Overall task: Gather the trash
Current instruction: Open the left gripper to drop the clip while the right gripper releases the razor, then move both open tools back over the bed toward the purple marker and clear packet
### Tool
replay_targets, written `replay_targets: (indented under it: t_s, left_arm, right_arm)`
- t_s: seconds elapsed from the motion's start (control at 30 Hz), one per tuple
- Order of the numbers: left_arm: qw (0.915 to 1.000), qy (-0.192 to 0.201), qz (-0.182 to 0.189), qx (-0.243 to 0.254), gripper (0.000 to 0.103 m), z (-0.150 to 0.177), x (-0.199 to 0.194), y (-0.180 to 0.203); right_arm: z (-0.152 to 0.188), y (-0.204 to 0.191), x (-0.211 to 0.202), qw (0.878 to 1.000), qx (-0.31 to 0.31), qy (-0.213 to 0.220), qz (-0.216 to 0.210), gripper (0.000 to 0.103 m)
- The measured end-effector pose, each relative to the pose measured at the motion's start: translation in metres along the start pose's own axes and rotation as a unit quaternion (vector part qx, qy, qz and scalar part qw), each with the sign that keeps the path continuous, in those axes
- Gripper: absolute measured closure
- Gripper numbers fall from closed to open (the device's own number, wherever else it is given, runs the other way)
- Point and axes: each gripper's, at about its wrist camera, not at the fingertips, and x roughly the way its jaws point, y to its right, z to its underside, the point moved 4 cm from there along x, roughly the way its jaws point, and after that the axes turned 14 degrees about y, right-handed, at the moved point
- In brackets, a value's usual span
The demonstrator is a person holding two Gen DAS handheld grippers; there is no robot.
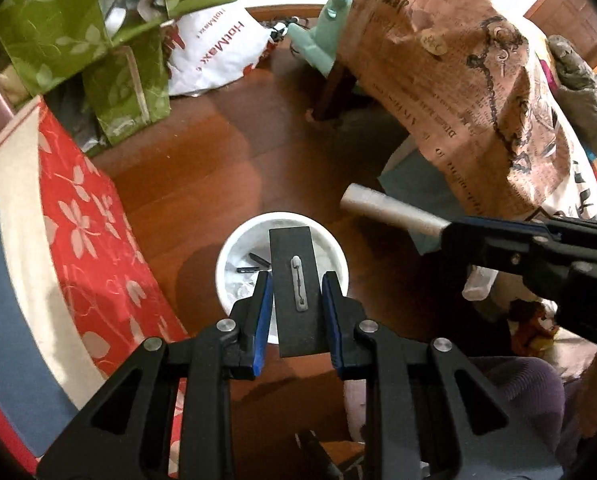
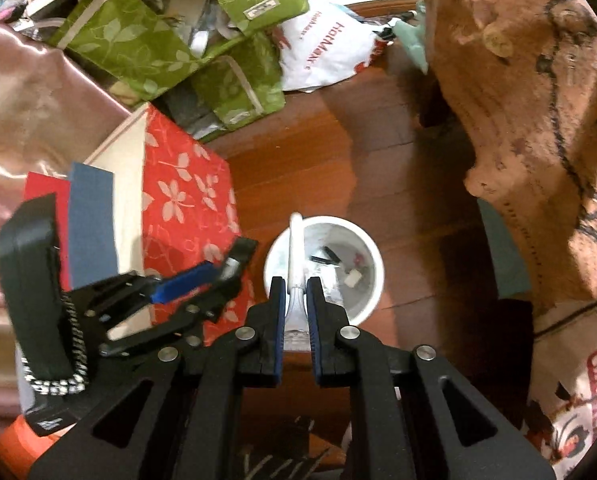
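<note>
Both grippers hang over a white bin [image 1: 234,252] on the wooden floor [image 1: 202,168]. The left gripper [image 1: 297,284] pinches a flat black card [image 1: 296,292]; the right gripper [image 2: 296,280] is pressed on a white tube [image 2: 296,248]. Far back, a white bag [image 1: 218,48] reads "HotMax".

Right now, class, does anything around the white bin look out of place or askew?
Nothing is spilled or damaged. The white bin stands upright on the wooden floor; the only litter in sight lies inside it or is held above it in the left claw and right claw.
</note>
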Motion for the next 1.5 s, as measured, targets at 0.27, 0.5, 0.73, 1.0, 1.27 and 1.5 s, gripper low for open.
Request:
replay_targets:
  t_s: [0.27, 0.5, 0.73, 1.0, 1.27, 1.5]
  left_arm:
    - [0.9993, -0.028, -0.015, -0.021, 0.062, 0.002, 0.013, -0.011]
    - [0.9996, -0.006, -0.024, 0.012, 0.062, -0.002, -0.007, 0.001]
    - [0.9990, 0.033, -0.019, 0.025, 0.062, -0.023, -0.044, 0.024]
    - [0.9942, 0.090, -0.009, 0.059, 0.062, -0.048, -0.094, 0.073]
    - [0.9826, 0.139, 0.006, 0.123, 0.062, -0.065, -0.135, 0.147]
    - [0.9706, 0.155, 0.038, 0.180, 0.059, -0.074, -0.148, 0.230]
  right_arm:
    - [0.001, 0.012, 0.002, 1.000, -0.001, -0.007, 0.027, 0.071]
    - [0.009, 0.015, -0.015, 0.999, -0.017, -0.001, 0.035, 0.071]
    - [0.004, 0.016, -0.057, 0.999, -0.013, 0.041, 0.029, 0.071]
    - [-0.003, 0.025, -0.136, 0.990, -0.022, 0.131, 0.048, 0.071]
    - [0.003, 0.054, -0.215, 0.973, -0.021, 0.213, 0.088, 0.071]
    - [0.023, 0.096, -0.278, 0.953, -0.018, 0.264, 0.146, 0.071]
